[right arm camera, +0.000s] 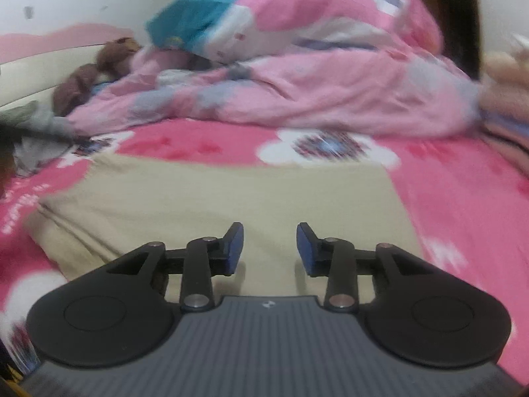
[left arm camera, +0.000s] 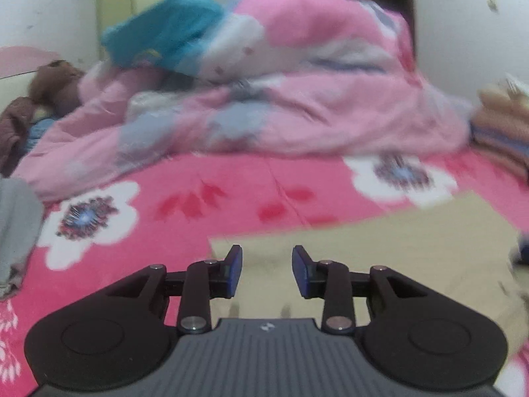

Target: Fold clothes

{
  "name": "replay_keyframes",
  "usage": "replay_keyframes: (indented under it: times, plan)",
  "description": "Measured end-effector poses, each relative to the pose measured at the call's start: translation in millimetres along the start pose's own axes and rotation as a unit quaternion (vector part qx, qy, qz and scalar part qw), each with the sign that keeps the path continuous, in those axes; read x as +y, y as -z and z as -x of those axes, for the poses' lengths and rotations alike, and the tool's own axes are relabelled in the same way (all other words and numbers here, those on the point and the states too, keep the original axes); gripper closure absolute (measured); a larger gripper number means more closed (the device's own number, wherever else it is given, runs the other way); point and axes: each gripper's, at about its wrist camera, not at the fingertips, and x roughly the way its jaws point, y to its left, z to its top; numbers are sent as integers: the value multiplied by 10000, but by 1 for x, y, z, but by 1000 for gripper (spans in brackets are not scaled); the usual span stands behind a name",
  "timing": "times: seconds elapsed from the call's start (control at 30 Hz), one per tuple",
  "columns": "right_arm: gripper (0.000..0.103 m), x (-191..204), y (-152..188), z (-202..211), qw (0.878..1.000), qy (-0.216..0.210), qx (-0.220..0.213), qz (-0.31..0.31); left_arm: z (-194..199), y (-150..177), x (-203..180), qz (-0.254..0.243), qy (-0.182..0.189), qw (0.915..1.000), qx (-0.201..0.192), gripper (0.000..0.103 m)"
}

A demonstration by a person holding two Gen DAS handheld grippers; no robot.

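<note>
Currently the beige garment (right arm camera: pixel 224 198) lies flat on the bed sheet (right arm camera: pixel 463 205), a rough rectangle with straight edges, near edge under both tools; could be spread out for a fold or already folded down to a panel, frames don't settle which

Left gripper (left arm camera: pixel 267 271): fingers apart, nothing between them, hovering over the garment's left part, its left edge just beside the left finger. Right gripper (right arm camera: pixel 270 248): fingers also apart and empty, over the garment's middle-near area

Both views are motion-blurred, so layers and seams can't be read

If a fold comes: pinch only the top layer at matching corners, lift both sides level, lay edge on edge, keep tension even so creases near the left edge (right arm camera: pixel 66 231) don't get locked in

Clutter is well apart: pink duvet (right arm camera: pixel 330 76) heaped behind, grey garment (left arm camera: pixel 16 225) at left, stacked textiles (left arm camera: pixel 502 132) at right
</note>
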Motion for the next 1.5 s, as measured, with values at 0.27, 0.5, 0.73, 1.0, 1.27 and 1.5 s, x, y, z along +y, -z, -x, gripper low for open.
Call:
replay_keyframes:
  times: [0.27, 0.5, 0.73, 1.0, 1.27, 1.5]
  plan:
    - [61, 20, 5, -58, 9964, 37, 816, -213, -14, 38, 5, 440, 176, 9988, 136, 69]
    - [58, 25, 47, 45, 9984, 58, 500, -264, -8, 51, 17, 433, 396, 9982, -88, 69]
    - [58, 40, 16, 48, 9992, -137, 72, -364, 20, 55, 11, 190, 297, 9988, -326, 55]
    - [58, 90, 29, -28, 9996, -95, 275, 29, 40, 74, 8, -109, 97, 9992, -361, 47]
    - [54, 97, 45, 24, 9979, 78, -138, 624, 73, 65, 19, 10, 43, 9970, -777, 46]
    - [51, 74, 25, 42, 9974, 349, -559, 293, 63, 41, -31, -220, 602, 9958, -655, 25]
